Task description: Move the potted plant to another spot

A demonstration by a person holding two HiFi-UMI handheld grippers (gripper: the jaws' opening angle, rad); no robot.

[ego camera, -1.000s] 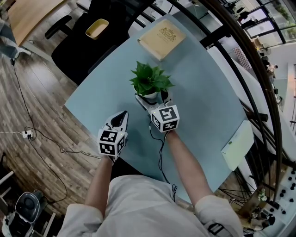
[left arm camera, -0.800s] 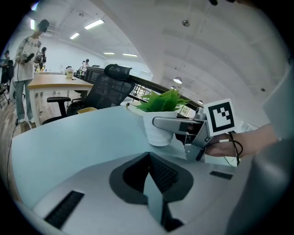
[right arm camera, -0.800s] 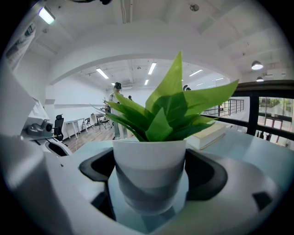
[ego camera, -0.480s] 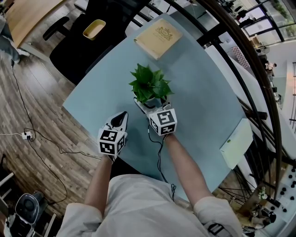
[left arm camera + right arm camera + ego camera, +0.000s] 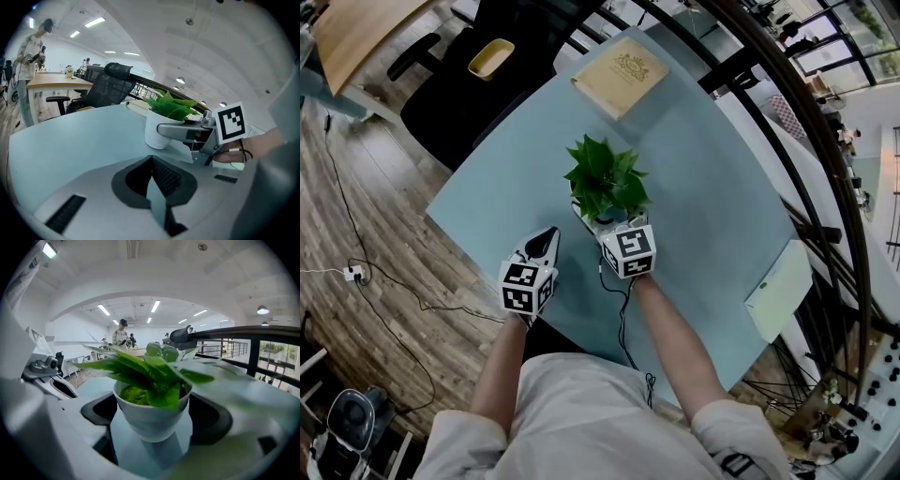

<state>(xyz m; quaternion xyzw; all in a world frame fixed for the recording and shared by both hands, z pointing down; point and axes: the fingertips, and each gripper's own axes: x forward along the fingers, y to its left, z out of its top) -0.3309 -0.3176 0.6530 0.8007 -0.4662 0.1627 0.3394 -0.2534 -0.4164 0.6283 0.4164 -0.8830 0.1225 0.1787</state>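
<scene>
Blue desk [image 5: 712, 187] bears the plant [image 5: 605, 178] near its middle. Right gripper [image 5: 607, 214] fingers pinch its white pot [image 5: 150, 420], plain only in the right gripper view. Left gripper [image 5: 546, 236] hangs beside, fingers pressed together and empty; its view alone shows the pot's base at the desk.

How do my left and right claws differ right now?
The left claw has its jaws shut together on nothing. The right claw has its jaws spread, one on either side of the round white plant pot, gripping it. The left claw sits near the front edge of the pale blue table, apart from the pot, while the right claw reaches further in. Both are low over the table.
</scene>
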